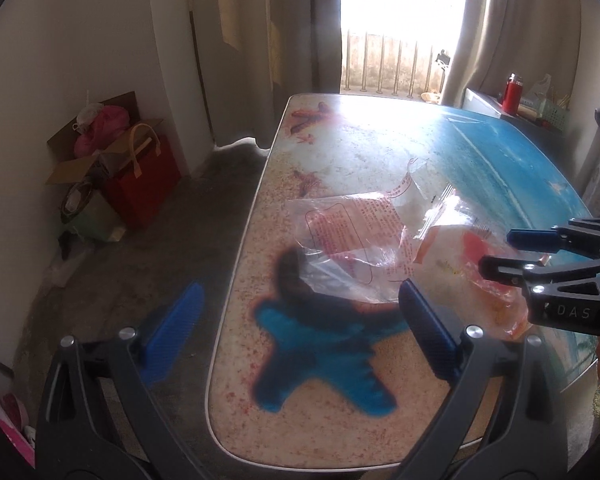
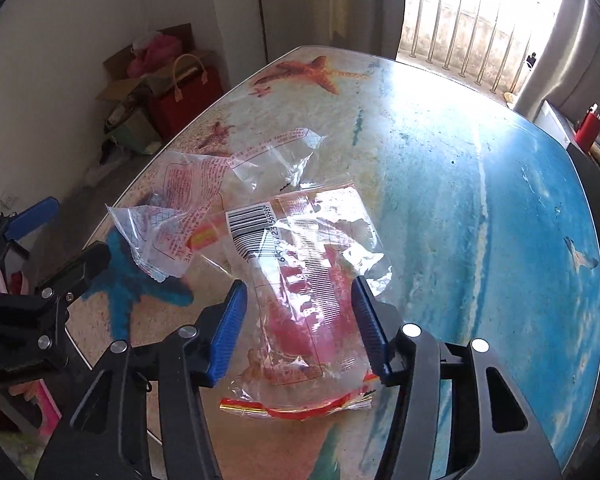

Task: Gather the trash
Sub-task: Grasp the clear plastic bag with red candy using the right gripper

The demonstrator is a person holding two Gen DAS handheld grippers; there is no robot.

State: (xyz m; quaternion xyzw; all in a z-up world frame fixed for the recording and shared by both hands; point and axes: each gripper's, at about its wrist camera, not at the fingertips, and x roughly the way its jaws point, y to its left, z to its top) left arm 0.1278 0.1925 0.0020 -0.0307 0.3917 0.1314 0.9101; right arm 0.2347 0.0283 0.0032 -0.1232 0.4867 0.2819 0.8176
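Right gripper (image 2: 300, 320) straddles the crinkled clear plastic wrapper with red print and barcode (image 2: 300, 264) on the beach-print table (image 2: 480, 200), blue pads not yet pinching, left gripper (image 1: 296, 332) spread wide nearby — best close low, gathering the film between the fingers.

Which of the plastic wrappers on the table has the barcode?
The orange-and-red wrapper between the right gripper fingers; the other clear wrapper carries only red print.
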